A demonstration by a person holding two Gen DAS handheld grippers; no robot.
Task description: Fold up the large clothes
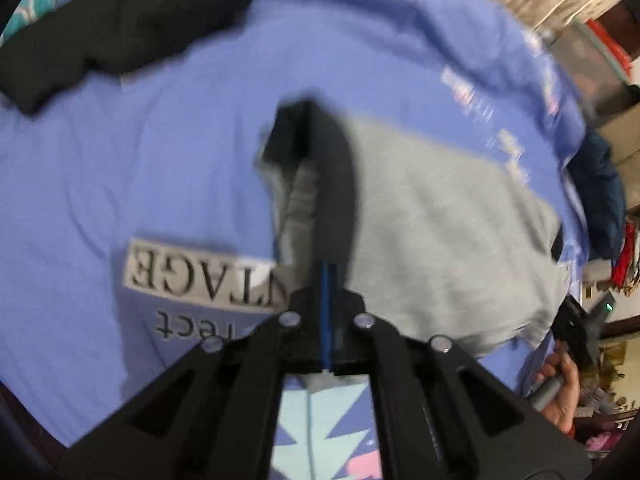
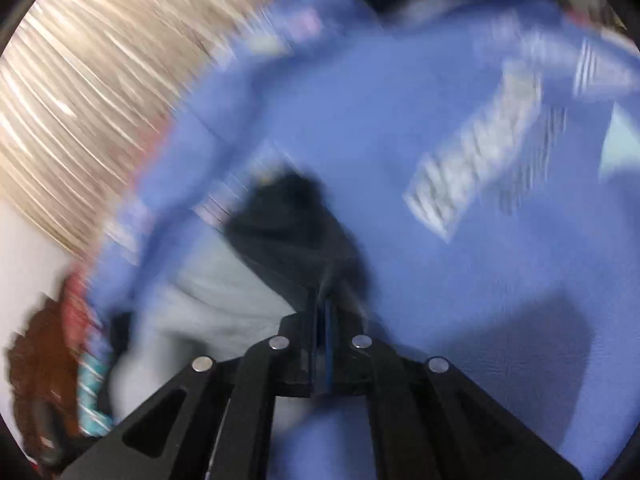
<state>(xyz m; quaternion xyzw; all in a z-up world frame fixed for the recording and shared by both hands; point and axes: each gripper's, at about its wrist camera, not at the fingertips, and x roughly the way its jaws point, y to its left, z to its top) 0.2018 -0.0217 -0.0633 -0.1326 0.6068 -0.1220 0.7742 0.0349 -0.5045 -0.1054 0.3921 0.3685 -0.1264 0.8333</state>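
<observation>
A grey garment (image 1: 440,232) with black trim lies on a blue printed bedsheet (image 1: 160,152). My left gripper (image 1: 306,140) points down at it and is shut, with a grey fold of the garment (image 1: 302,200) pinched between its black fingers. In the blurred right wrist view the same grey garment (image 2: 208,292) hangs at lower left, and its black part (image 2: 288,220) bunches right at my right gripper (image 2: 326,284), which is shut on it. The right gripper's tips are hidden by cloth and blur. The right gripper (image 1: 576,328) and a hand (image 1: 560,392) also show at the left wrist view's right edge.
A black garment (image 1: 120,32) lies across the sheet at the far left. A grey printed patch (image 1: 192,268) with large letters marks the sheet. Dark blue cloth (image 1: 600,192) hangs off the bed's right side. A beige striped surface (image 2: 80,100) fills the right view's left.
</observation>
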